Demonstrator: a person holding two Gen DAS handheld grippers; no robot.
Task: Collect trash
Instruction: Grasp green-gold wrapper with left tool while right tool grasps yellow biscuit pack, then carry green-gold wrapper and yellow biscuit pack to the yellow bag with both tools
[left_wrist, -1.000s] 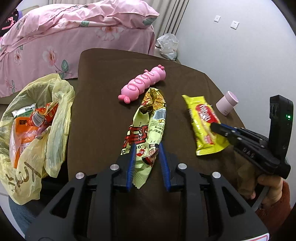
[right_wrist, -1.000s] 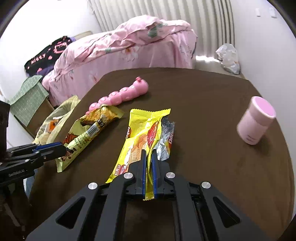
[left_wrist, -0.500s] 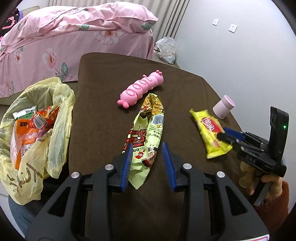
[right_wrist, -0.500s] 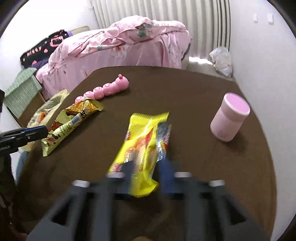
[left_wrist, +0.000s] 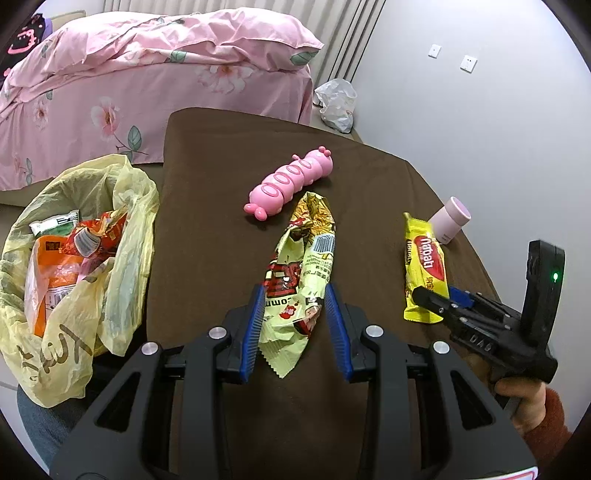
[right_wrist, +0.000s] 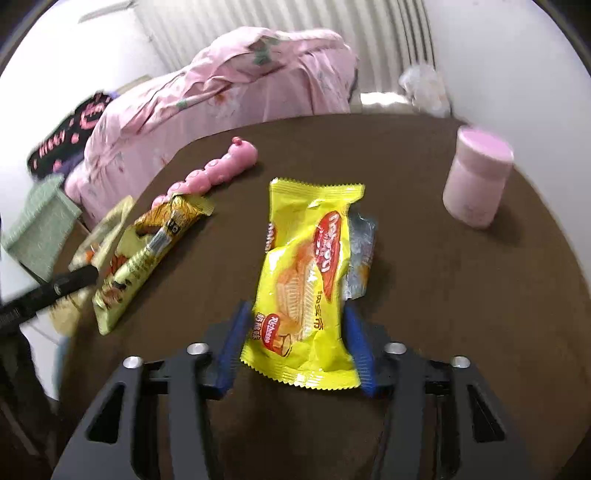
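Jaws apart | left gripper (left_wrist: 295, 325) straddles green wrapper (left_wrist: 301, 273); right gripper (right_wrist: 295, 343) straddles yellow wrapper (right_wrist: 306, 288)

1. Pink caterpillar toy (left_wrist: 290, 181) lying on brown table (left_wrist: 207, 229).
2. Pink cylindrical container (right_wrist: 478, 181) upright near table's right edge.
3. Bed with pink floral bedding (left_wrist: 129, 70) behind table.
4. Wall sockets (left_wrist: 452, 57).

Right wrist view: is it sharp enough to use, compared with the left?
Right wrist view: motion-smeared, pink cup and bedding soft, yellow wrapper print still partly legible. Left wrist view: crisp, print on the green wrapper readable, even light. Both bend straight edges near the fisheye rim.
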